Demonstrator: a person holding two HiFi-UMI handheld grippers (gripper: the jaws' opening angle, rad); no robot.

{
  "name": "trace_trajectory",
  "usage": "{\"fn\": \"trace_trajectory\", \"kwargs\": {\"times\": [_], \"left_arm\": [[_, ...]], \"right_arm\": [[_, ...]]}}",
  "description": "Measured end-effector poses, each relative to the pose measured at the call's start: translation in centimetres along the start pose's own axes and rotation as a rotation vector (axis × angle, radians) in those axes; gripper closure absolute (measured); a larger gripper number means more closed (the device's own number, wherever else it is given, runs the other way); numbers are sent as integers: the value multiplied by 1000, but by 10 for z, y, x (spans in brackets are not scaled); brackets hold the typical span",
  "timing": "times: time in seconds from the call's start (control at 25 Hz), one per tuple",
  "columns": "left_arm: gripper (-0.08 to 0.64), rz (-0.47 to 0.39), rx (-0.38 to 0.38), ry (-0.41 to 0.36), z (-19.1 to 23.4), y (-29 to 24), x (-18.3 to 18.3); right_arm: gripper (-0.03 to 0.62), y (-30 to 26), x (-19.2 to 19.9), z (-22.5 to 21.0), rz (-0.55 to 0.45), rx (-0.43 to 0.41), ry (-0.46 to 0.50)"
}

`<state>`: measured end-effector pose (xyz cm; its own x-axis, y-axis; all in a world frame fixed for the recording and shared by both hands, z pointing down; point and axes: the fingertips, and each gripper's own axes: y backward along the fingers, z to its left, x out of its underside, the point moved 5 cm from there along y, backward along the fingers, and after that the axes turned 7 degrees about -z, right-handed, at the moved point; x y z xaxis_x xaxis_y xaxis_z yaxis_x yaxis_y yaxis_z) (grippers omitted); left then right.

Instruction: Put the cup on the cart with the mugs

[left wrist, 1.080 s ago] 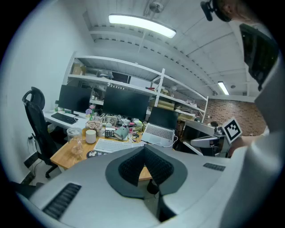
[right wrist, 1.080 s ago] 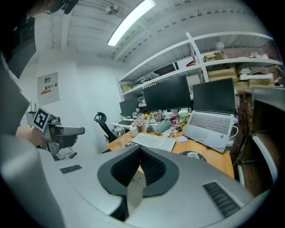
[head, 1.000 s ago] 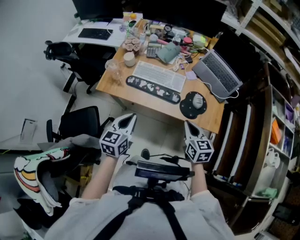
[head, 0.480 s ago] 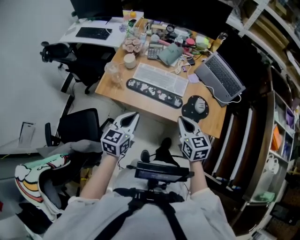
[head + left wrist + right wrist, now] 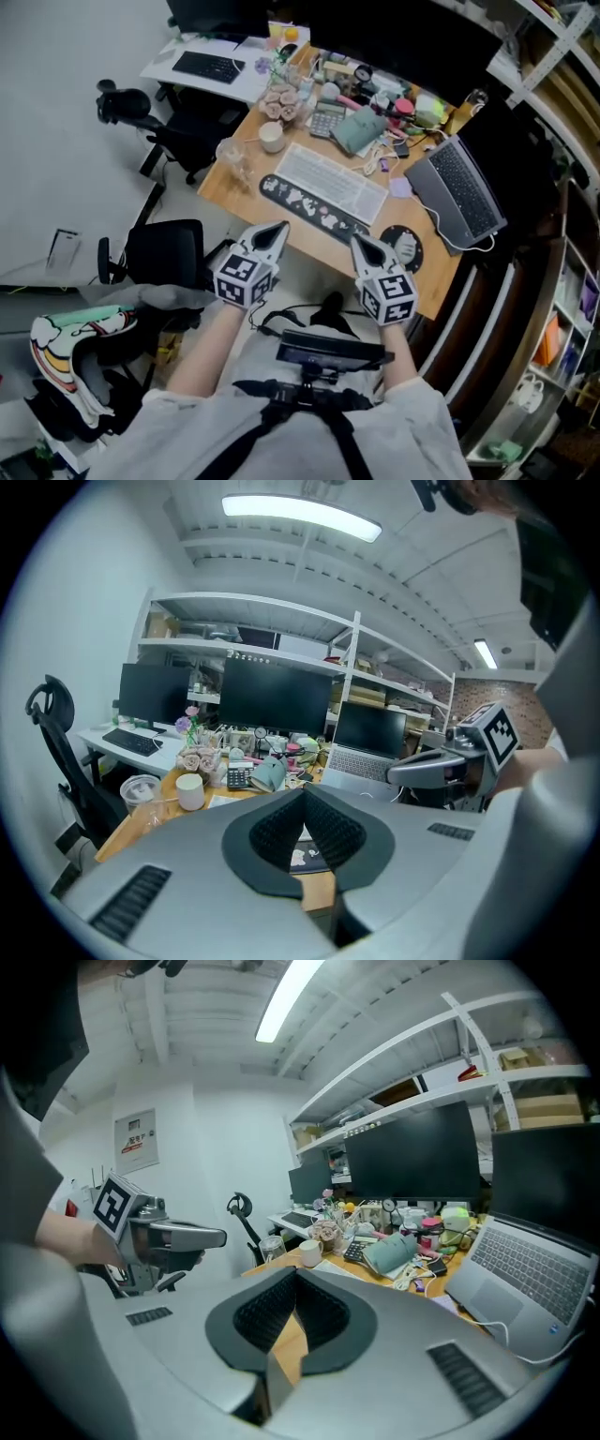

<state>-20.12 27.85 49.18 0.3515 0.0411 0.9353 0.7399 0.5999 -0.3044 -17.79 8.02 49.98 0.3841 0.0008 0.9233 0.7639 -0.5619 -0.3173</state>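
The left claw [image 5: 274, 230] is pressed together with nothing in it. In its own view the two dark pads meet at their tips, and only the table shows past them. The right claw [image 5: 362, 243] is closed and empty in the same way. Both hang side by side just off the near edge of the table [image 5: 223, 184], with their tips toward it, and touch nothing.

Past them, along the near edge, lie a patterned wrist rest [image 5: 309, 204] and behind it a keyboard [image 5: 334, 176]. A laptop [image 5: 466, 192] sits by the right edge. The white cup [image 5: 272, 138] stands upright near the left edge, just beyond the keyboard's left end. A clear plastic cup [image 5: 230, 151] stands closer to the near-left corner. I cannot tell which of the two the task means, but the white one seems the likelier match for mugs. No cart shows in any view.

The white cup looks like glazed ceramic. That would make it stiff, fairly weighty for its size, smooth enough to slip, and breakable if dropped or knocked against the clutter behind it. No handle can be made out. The safest hold is probably one pad inside and one outside the rim, or a pinch across the body on its open left side. It should be kept upright in case it holds liquid.
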Motion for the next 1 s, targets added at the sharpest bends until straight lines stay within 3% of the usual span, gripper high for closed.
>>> {"fn": "trace_trajectory", "kwargs": {"times": [0.28,0.52,0.64,0.72,1.0], "left_arm": [[557,25,-77,-43,28,-49,-22],[552,64,-85,-68,81,-96,-36],[450,132,-60,-89,112,-126,-37],[370,199,-46,-143,136,-149,-36],[213,488,69,-337,209,-229,-34]], "right_arm": [[592,-53,-27,-18,3,-118,50],[592,-105,-49,-24,2,-136,83],[592,-136,-52,-31,19,-118,82],[592,-157,-52,-36,32,-110,82],[592,-228,-47,-48,83,-120,71]]}}
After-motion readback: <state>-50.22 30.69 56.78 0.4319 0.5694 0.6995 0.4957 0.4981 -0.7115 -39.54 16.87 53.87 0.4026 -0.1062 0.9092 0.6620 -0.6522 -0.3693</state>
